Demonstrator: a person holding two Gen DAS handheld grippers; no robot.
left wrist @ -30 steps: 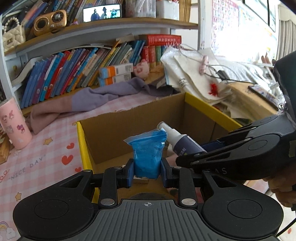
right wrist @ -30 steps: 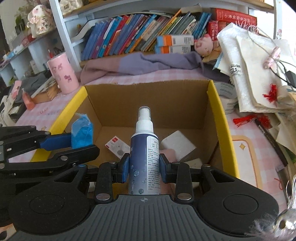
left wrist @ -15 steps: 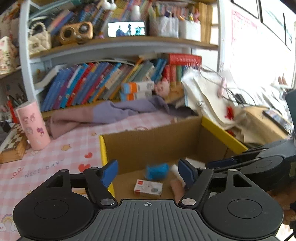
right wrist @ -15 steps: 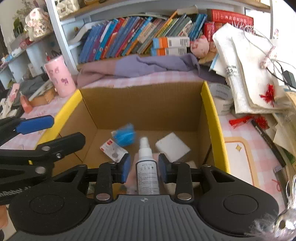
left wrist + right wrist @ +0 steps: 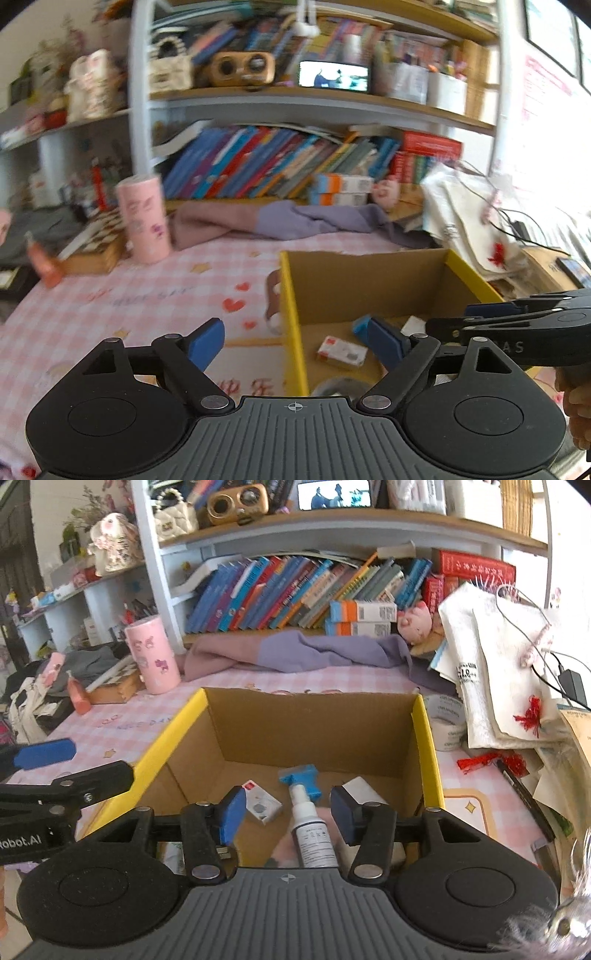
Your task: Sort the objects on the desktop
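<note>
Cardboard box [image 5: 314, 731] with yellow rims, open-topped, on pink checked desk [image 5: 147, 295]; landmark for all positions below.

Left claw [image 5: 291, 343]: over the box's left yellow rim, jaws opening, nothing between the blue pads.

Right claw [image 5: 288, 812]: above the box's near part, jaws opening, pads clear of the spray bottle [image 5: 312, 830] seen between them. Same claw [image 5: 517, 328] visible from the left wrist view, over the box's right side.

Inside the box, on its floor: spray bottle lying with nozzle toward the far wall; blue packet [image 5: 304, 777] just beyond the nozzle, contact not discernible; small red-and-white carton [image 5: 260, 805] left of the bottle; white flat pack [image 5: 360, 788] to the right.

Outside the box: pink cup [image 5: 153, 653] beyond the far-left corner; purple cloth [image 5: 295, 651] behind the far wall; tape rolls [image 5: 445, 716] just beside the right wall; row of books [image 5: 295, 590] on the shelf behind.
</note>
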